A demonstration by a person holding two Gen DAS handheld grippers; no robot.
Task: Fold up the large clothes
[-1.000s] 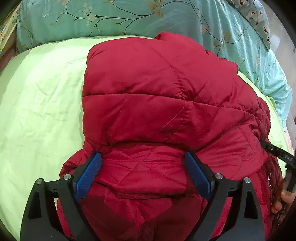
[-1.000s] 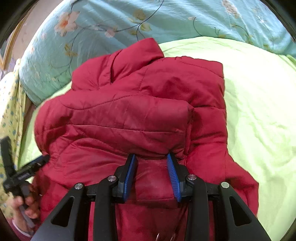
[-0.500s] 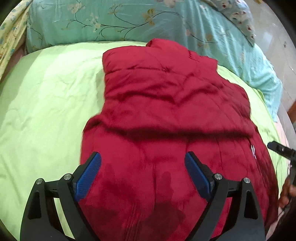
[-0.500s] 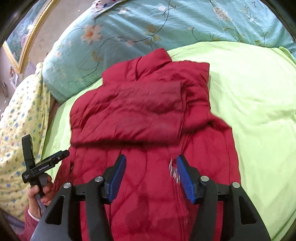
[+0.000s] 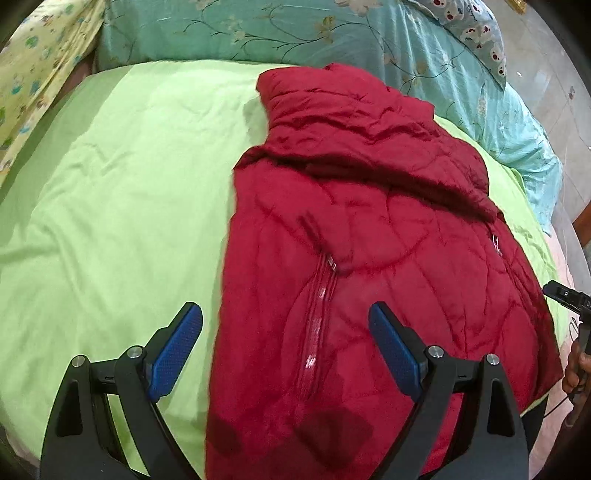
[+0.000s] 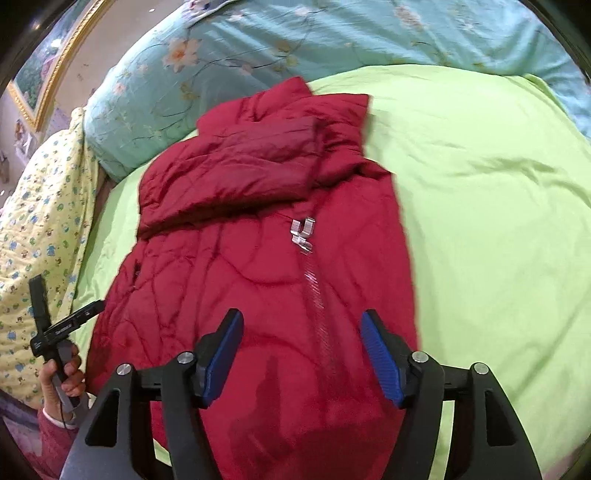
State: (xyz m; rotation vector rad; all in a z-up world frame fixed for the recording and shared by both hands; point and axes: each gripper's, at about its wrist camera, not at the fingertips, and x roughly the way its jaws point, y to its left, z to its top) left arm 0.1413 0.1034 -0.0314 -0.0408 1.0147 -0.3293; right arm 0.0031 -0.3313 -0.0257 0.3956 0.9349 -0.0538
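A red quilted jacket (image 5: 369,229) lies on the green bed sheet (image 5: 110,206), collar toward the pillows, with a sleeve folded across its upper part. Its zipper (image 5: 317,317) runs down the front. It also shows in the right wrist view (image 6: 266,251), with the zipper pull (image 6: 303,230) near the middle. My left gripper (image 5: 286,349) is open and empty above the jacket's lower part. My right gripper (image 6: 301,356) is open and empty above the lower part too. Each gripper shows at the edge of the other's view, the left one (image 6: 62,325) and the right one (image 5: 565,295).
A teal floral quilt (image 5: 295,29) lies along the head of the bed. A yellow patterned blanket (image 6: 33,236) lies at one side. A framed picture (image 6: 44,70) hangs on the wall. Bare green sheet (image 6: 498,221) lies beside the jacket.
Both grippers have pulled back and up from the jacket. The right gripper has opened wider, letting go of the fabric. The jacket now lies flatter with its sleeve folded across.
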